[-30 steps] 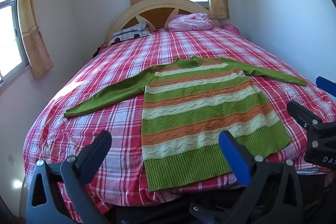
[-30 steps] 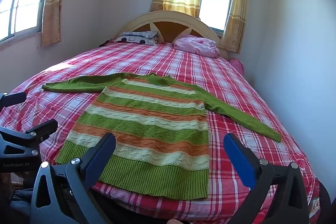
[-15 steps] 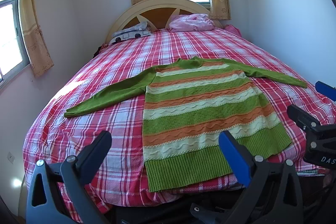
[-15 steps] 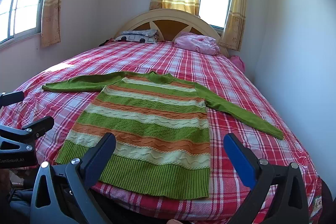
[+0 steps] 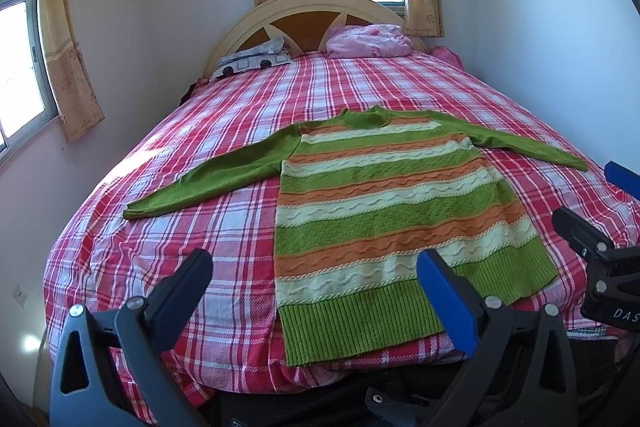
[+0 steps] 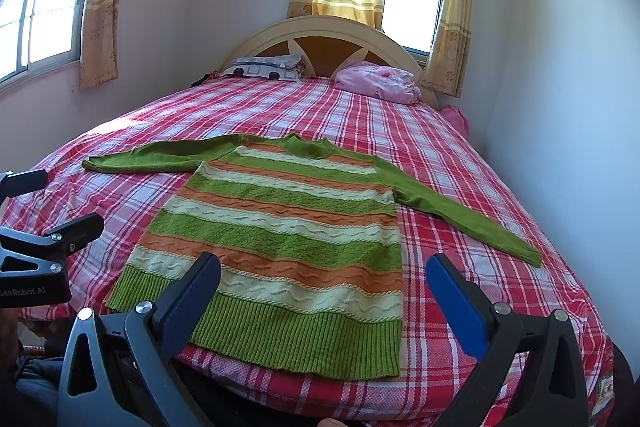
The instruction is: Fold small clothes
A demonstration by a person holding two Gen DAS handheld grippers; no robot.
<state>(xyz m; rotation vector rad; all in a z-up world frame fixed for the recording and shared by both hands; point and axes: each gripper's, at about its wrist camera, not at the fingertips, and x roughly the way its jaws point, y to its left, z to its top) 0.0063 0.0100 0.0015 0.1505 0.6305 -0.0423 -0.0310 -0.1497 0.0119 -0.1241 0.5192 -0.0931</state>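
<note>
A knit sweater [image 5: 384,211] [image 6: 288,223] with green, orange and cream stripes lies flat on the bed, both green sleeves spread out, hem toward me. My left gripper [image 5: 316,279] hovers open off the bed's foot, near the hem's left corner, holding nothing. My right gripper [image 6: 322,281] is open too, above the hem's right part, with empty jaws. Each gripper shows at the edge of the other's view: the right gripper [image 5: 596,227] and the left gripper [image 6: 44,223].
The bed [image 5: 248,131] has a red plaid sheet. Near the headboard [image 6: 328,35] lie a patterned pillow [image 6: 266,67] and a pink bundle [image 6: 378,83]. White walls stand close on the right; curtained windows are at the back and left.
Both views have crept slightly; the sweater sits a little lower and nearer in frame. Both grippers stay open, and the sweater has not moved on the bed.
</note>
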